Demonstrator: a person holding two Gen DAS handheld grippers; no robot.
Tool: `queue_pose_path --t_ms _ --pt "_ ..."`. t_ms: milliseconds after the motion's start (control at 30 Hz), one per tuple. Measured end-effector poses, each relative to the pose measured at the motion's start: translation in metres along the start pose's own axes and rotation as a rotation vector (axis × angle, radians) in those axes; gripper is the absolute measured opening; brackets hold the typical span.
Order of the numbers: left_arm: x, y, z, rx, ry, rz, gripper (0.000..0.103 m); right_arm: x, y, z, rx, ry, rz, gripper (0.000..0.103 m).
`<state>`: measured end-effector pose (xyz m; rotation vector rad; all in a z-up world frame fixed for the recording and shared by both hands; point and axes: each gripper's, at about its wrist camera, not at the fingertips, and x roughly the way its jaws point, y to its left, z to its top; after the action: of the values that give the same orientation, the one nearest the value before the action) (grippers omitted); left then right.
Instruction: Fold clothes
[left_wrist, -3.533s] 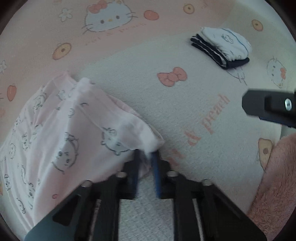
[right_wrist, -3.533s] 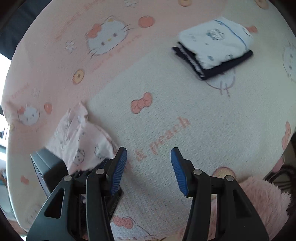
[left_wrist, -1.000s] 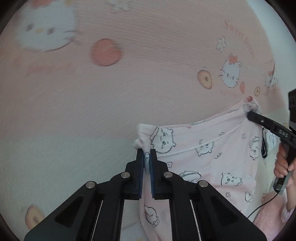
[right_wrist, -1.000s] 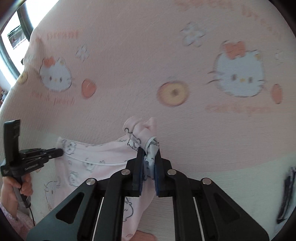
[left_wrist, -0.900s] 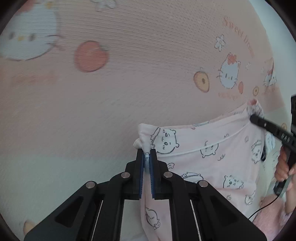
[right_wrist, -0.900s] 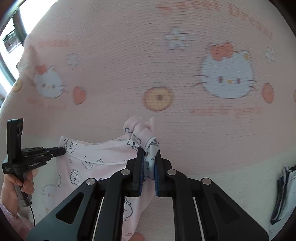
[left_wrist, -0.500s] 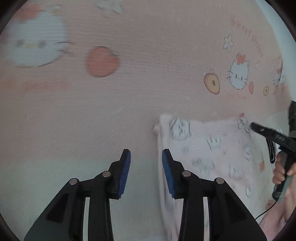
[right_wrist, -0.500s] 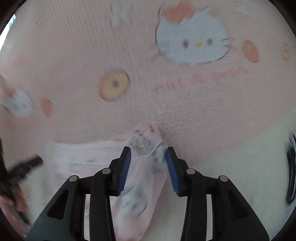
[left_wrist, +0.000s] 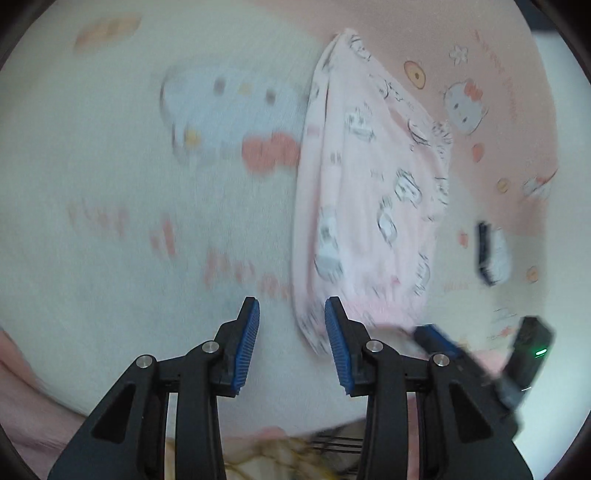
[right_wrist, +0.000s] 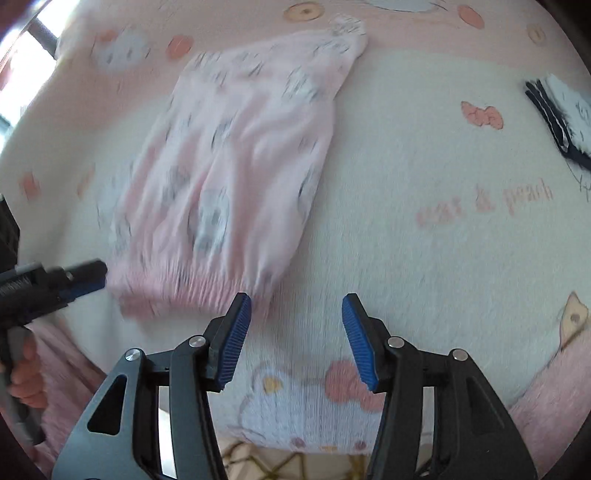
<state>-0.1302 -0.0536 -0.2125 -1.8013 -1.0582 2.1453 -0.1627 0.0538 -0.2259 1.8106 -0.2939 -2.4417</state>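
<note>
Right wrist view — pink garment (right_wrist: 236, 177) flat, elastic hem nearest, long axis receding.

Each black claw (left_wrist: 291, 338) (right_wrist: 296, 338) has ribbed blue pads (left_wrist: 246, 347), silver screws and a fluffy pink sleeve (right_wrist: 70, 373).

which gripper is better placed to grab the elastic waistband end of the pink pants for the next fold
Probably the right gripper: its opening, empty jaws sit just off the ribbed waistband corner of the pink pants. The left gripper, open and empty too, is near the opposite waistband corner, so the margin is small.
</note>
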Motion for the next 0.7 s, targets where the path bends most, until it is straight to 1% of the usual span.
queue_pose_path --t_ms 33,67,100,167,233,300,367,400,467,500,533,567,600,700 --pt "0.004 0.004 -0.005 -0.025 0.008 -0.033 0.039 0.001 0.005 -0.004 -0.018 -0.005 -0.011 0.053" --pt "0.006 0.002 -0.008 -0.016 0.011 -0.028 0.039 0.0 0.01 -0.004 -0.045 -0.014 -0.024 0.053" --pt "0.005 -0.005 -0.012 0.015 0.002 -0.001 0.039 -0.003 0.017 -0.004 -0.085 -0.025 -0.054 0.053" --pt "-0.004 -0.014 -0.022 0.08 -0.025 0.024 0.037 -0.01 0.027 -0.006 -0.146 -0.058 -0.106 0.053" --pt "-0.005 -0.016 -0.027 0.106 -0.037 0.032 0.037 -0.015 0.031 -0.009 -0.176 -0.086 -0.08 0.054" --pt "0.002 -0.014 -0.026 0.091 -0.036 0.031 0.037 -0.009 0.032 -0.007 -0.182 -0.078 -0.067 0.056" --pt "0.012 -0.017 -0.023 0.083 -0.036 0.021 0.034 0.0 0.031 -0.004 -0.155 -0.067 -0.06 0.056" --pt "0.015 -0.02 -0.021 0.088 -0.042 0.02 0.032 0.004 0.031 -0.003 -0.148 -0.079 -0.063 0.056" --pt "0.021 -0.026 -0.019 0.1 -0.054 0.025 0.02 0.01 0.034 -0.002 -0.144 -0.107 -0.076 0.058" --pt "0.023 -0.027 -0.019 0.103 -0.056 0.025 0.017 0.01 0.038 -0.002 -0.161 -0.128 -0.09 0.048" --pt "0.023 -0.03 -0.018 0.113 -0.057 0.025 0.013 0.008 0.041 -0.003 -0.169 -0.137 -0.076 0.032" --pt "0.023 -0.034 -0.018 0.125 -0.06 0.025 0.012 0.003 0.044 -0.003 -0.173 -0.141 -0.055 0.01" --pt "0.02 -0.037 -0.019 0.141 -0.064 0.027 0.012 -0.005 0.046 -0.004 -0.179 -0.153 -0.06 0.005" --pt "0.01 -0.046 -0.026 0.192 -0.078 0.027 0.01 -0.031 0.045 -0.01 -0.171 -0.186 -0.06 0.004"
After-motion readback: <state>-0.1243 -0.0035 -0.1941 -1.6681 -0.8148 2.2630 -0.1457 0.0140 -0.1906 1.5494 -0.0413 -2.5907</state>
